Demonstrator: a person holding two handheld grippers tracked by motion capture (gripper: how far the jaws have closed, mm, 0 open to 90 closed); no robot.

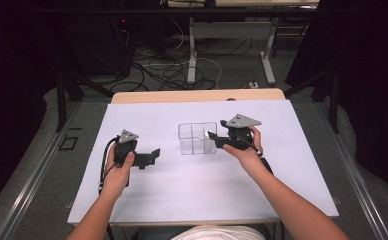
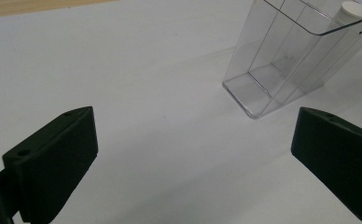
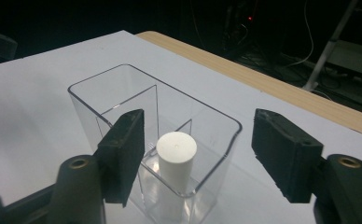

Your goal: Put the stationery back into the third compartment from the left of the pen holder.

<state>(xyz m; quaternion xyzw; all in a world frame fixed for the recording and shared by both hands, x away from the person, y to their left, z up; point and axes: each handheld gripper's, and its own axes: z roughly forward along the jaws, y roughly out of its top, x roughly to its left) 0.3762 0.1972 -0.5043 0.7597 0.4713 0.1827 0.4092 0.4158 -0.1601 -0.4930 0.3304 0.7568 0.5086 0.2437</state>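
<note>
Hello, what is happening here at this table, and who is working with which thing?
A person holds a two-jaw gripper in each hand over a white sheet. The right gripper stands open above a clear divided container. A white cylinder stands upright in the compartment nearest that gripper, between the jaws but not pressed by them. The left gripper rests open, apart from the container, with nothing between its jaws.

In the left gripper view, the white cylinder (image 2: 354,9) is cut off by the top edge, its lower part blurred behind the clear divided container (image 2: 281,60). In the right gripper view, the picture's bottom edge crops the container's base.
</note>
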